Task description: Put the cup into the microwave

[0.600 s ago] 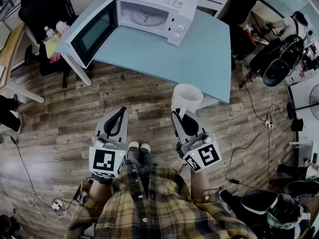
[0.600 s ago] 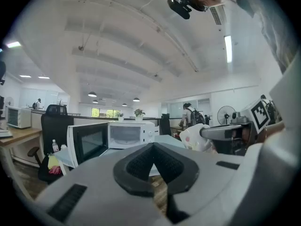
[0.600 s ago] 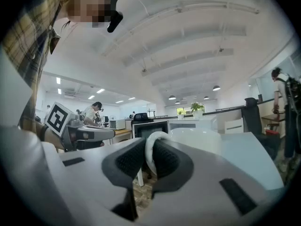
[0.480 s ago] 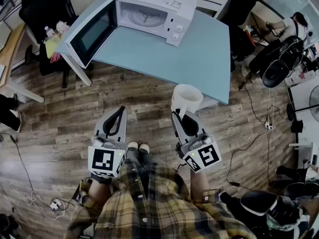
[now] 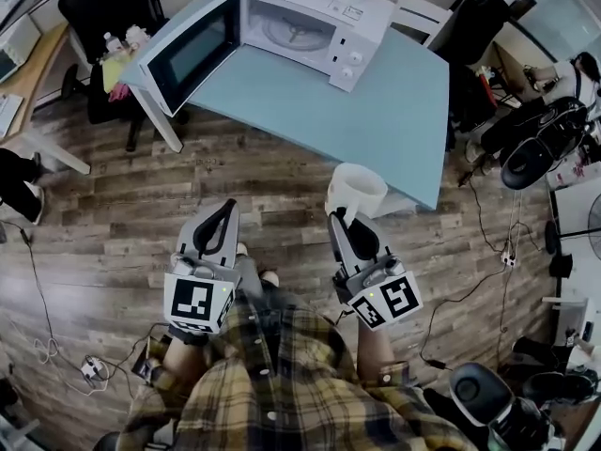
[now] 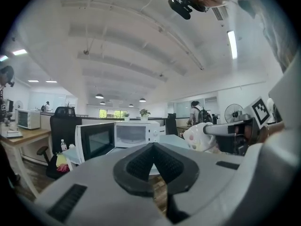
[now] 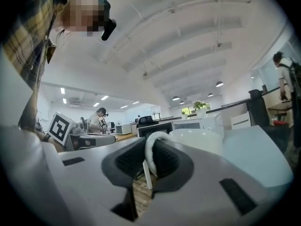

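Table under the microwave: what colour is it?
The table is light blue, clearest in the head view.

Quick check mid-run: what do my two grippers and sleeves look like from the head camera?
The left gripper and right gripper are alike: light grey tapering bodies with black ribbed pads. Each carries a white cube printed with black square markers. The arms are covered by a yellow-and-dark plaid shirt.

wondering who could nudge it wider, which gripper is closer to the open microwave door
Left. The left gripper, shut and empty, is over the floor in line with the microwave door; the right gripper, holding the cup by its handle, sits further right, near the table corner.
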